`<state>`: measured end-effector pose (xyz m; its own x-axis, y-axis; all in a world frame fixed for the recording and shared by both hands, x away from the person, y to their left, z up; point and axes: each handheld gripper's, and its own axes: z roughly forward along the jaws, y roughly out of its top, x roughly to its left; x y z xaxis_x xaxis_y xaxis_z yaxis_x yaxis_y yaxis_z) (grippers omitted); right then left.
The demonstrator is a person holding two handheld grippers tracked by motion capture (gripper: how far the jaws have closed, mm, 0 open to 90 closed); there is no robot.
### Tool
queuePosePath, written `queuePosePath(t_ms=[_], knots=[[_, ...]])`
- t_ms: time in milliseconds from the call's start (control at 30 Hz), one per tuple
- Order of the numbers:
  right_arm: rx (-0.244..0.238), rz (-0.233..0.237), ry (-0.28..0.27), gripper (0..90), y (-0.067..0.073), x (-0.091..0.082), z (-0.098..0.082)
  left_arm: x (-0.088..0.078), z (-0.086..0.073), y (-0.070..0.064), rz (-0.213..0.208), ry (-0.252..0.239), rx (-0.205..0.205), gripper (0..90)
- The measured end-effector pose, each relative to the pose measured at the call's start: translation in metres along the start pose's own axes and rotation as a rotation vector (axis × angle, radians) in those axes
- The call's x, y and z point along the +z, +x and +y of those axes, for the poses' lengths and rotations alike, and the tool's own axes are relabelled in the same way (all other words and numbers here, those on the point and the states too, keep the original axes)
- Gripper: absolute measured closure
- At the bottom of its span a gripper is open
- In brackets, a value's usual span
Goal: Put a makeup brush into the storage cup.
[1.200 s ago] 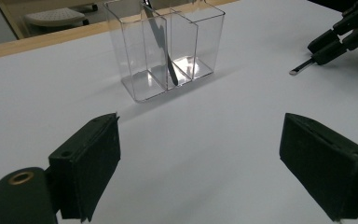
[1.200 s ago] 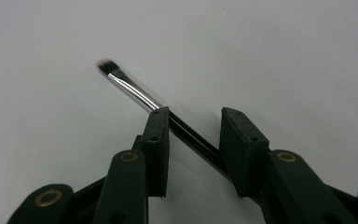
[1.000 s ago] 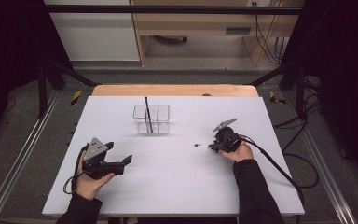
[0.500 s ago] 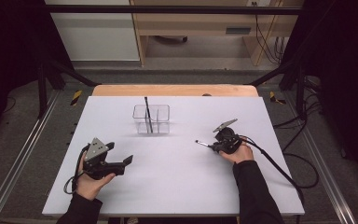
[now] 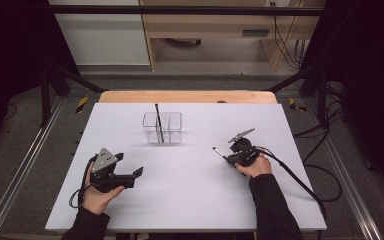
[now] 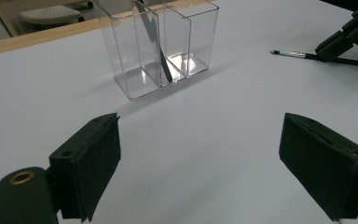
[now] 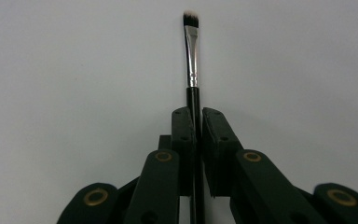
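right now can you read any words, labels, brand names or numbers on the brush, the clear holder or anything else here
None: no readable text in any view.
Makeup brush: black handle and silver collar carry no visible print.
Clear holder: plain walls, no label.
Table: bare white surface, no marks.
Yellow-and-black striped strips on the floor: a warning pattern, no letters.

No readable text, label, brand, number or sign found in any view. Nothing legible on white table top, clear holder, brush handle or black jaws. Yellow-and-black striped markings noted on floor left and right of table's far corners; no lettering made out on them.
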<state>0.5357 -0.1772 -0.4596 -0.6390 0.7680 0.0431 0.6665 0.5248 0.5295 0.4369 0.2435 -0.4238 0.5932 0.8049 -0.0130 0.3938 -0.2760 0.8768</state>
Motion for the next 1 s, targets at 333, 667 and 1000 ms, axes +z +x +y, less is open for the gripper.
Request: queuePosePath(t_ms=[333,667,1000], knots=[[-0.008,-0.013,-0.046,74.3,0.001,-0.01,0.001,0.0,0.0,0.0,-0.002,0.004,0.005,11.9],[-0.051,-0.019,0.007,65.3,0.005,-0.027,0.014,0.001,0.0,-0.001,-0.009,0.008,0.007,11.7],[-0.076,-0.017,0.132,64.4,0.007,-0.013,0.03,0.001,0.0,0.0,-0.014,0.013,0.007,11.5]])
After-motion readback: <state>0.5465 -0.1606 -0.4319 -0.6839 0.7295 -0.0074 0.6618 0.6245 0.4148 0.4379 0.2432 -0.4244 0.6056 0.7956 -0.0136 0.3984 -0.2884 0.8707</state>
